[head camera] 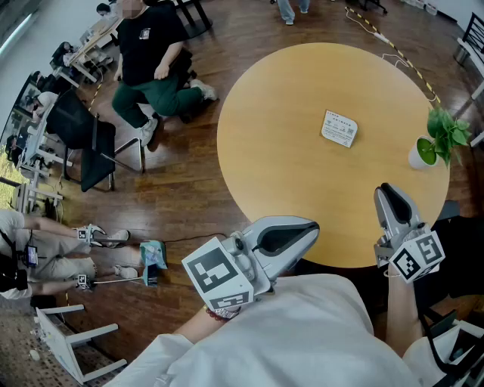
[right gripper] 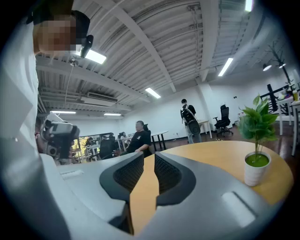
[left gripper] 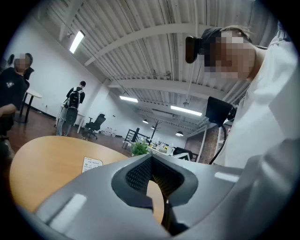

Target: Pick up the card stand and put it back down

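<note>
The left gripper [head camera: 306,227] is hovering at the near edge of the round table [head camera: 287,174], jaw tips meeting on nothing. The right gripper [head camera: 387,190] is holding its jaws a sliver apart, empty. Well ahead of both, between them, the card stand [head camera: 339,128] is sitting on the wood, untouched.

- Card stand [head camera: 339,128]: the print is too small to read in the head view. In the left gripper view, its lower edge is hidden behind the body of the left gripper [left gripper: 151,159].
- Plant [left gripper: 139,148]: in the left gripper view, the pot is hidden behind the same body.
- Table [head camera: 287,113]: the near edge is covered by the left gripper, the right gripper [head camera: 387,190] and the white sleeve [head camera: 302,332].
- Far standing person [head camera: 293,9]: only the legs show, cut off by the top edge.
- Person at far left [head camera: 45,257]: cut off by the left edge.
</note>
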Demonstrator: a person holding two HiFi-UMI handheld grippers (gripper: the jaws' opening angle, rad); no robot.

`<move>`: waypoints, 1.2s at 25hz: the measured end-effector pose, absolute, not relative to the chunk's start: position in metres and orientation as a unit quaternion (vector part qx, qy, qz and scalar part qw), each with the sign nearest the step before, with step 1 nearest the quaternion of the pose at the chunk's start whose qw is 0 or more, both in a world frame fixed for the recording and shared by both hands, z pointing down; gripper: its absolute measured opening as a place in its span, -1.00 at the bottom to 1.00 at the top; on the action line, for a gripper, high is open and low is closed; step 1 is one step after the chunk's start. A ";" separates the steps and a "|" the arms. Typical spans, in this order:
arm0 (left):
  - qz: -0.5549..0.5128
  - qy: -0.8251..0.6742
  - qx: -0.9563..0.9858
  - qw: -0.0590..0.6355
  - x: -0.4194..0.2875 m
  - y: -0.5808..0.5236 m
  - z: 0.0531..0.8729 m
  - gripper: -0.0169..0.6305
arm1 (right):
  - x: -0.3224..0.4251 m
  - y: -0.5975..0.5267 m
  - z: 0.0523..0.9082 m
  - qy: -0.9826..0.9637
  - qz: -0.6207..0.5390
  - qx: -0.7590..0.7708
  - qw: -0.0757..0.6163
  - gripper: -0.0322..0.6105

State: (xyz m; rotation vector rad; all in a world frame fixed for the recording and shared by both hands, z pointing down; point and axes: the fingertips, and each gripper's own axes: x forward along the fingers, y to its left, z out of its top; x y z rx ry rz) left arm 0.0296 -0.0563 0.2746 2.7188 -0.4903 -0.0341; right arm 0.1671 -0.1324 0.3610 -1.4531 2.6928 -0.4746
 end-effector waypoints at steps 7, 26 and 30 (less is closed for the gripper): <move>-0.008 -0.210 0.957 0.200 0.039 -0.122 0.298 -1.00 | 0.203 -0.273 0.446 0.873 -0.172 -0.450 -0.074 -0.55; 0.061 -0.249 0.928 0.269 0.089 -0.225 0.338 -1.00 | 0.183 -0.422 0.534 0.919 -0.197 -0.309 -0.145 -0.78; 0.053 -0.251 0.929 0.266 0.086 -0.222 0.337 -1.00 | 0.177 -0.401 0.519 0.926 -0.192 -0.296 -0.135 -0.84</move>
